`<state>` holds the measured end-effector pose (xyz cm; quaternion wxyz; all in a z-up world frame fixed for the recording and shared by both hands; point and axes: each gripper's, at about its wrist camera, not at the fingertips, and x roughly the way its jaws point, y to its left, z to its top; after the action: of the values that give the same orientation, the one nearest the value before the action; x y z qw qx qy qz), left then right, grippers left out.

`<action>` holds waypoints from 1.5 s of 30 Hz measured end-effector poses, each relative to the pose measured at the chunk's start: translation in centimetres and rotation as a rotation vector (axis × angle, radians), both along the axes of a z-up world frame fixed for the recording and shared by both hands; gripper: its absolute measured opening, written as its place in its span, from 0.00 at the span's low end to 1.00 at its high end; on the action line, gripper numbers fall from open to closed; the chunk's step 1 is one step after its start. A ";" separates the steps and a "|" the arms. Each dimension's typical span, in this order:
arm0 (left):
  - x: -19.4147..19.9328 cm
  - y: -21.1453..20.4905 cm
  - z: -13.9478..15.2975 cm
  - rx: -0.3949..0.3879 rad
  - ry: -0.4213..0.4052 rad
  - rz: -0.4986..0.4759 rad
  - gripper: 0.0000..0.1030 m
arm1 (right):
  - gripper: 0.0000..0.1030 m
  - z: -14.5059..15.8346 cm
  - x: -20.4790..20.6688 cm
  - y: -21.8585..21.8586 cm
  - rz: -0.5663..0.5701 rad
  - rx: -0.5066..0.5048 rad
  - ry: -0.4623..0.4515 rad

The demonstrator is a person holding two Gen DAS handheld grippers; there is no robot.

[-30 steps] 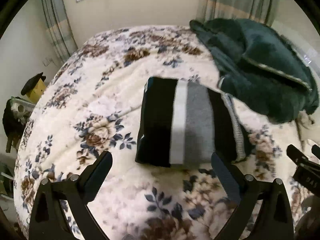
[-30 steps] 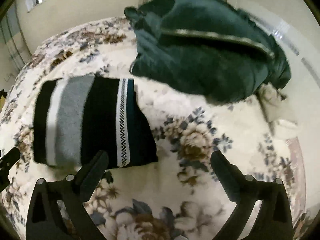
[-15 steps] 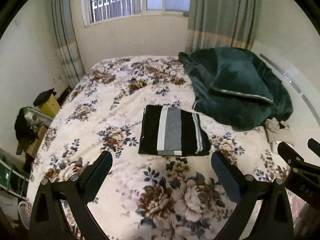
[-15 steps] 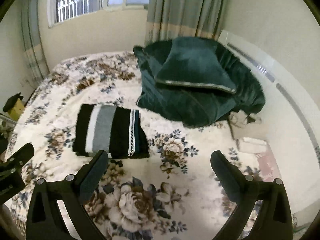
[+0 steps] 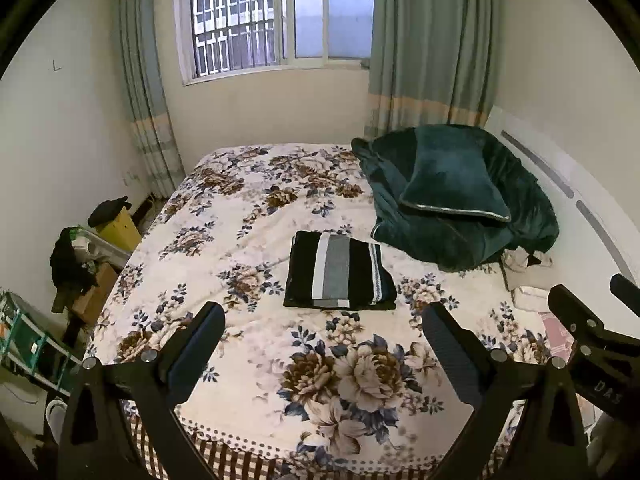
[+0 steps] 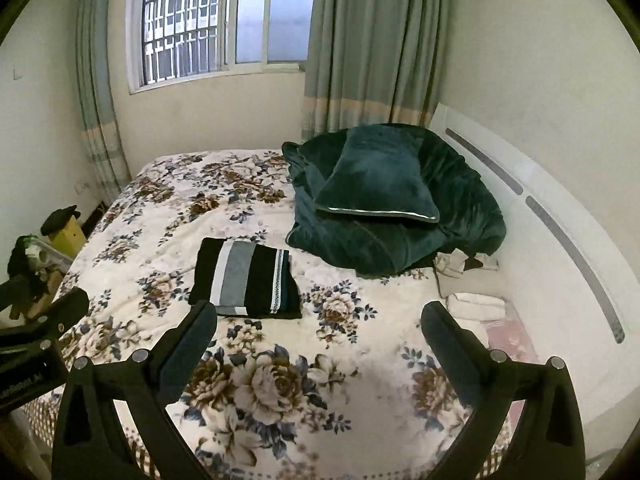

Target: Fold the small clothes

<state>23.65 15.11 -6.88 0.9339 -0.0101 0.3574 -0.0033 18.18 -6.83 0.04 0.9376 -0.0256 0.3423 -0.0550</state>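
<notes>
A folded black garment with grey and white stripes (image 5: 338,276) lies flat in the middle of the floral bedspread (image 5: 248,248); it also shows in the right wrist view (image 6: 246,278). My left gripper (image 5: 324,332) is open and empty, held back near the bed's front edge, well short of the garment. My right gripper (image 6: 320,328) is open and empty, also back from the garment, to its right. The right gripper's body shows at the left wrist view's right edge (image 5: 592,332).
A dark green blanket with a pillow on top (image 5: 456,196) is piled at the bed's far right by the white headboard (image 6: 532,208). Light folded cloths (image 6: 472,280) lie beside it. Clutter and a yellow box (image 5: 116,228) stand left of the bed. A window (image 5: 276,16) is behind.
Both grippers have pulled back and up from the folded garment, which now looks much smaller and farther away. The garment has stayed in place.
</notes>
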 end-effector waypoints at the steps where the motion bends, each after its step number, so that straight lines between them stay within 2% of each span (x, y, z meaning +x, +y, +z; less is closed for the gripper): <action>1: -0.4 0.0 0.3 0.002 -0.006 0.007 0.98 | 1.00 0.6 -0.7 -0.1 0.001 -0.001 -0.007; 10: -2.5 -0.3 1.1 0.009 -0.026 0.027 0.98 | 1.00 3.0 -3.7 -0.7 0.022 0.005 -0.041; 32: -4.1 -0.2 2.6 0.015 -0.057 0.068 1.00 | 1.00 4.6 -4.0 -0.7 0.063 0.006 -0.067; 45: -4.4 0.0 3.2 0.012 -0.065 0.073 1.00 | 1.00 4.6 -4.5 -0.6 0.077 0.010 -0.072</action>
<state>19.28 15.12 -3.70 0.9445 -0.0171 0.3265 0.0325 13.64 -7.43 4.65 0.9508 -0.0319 0.3075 -0.0182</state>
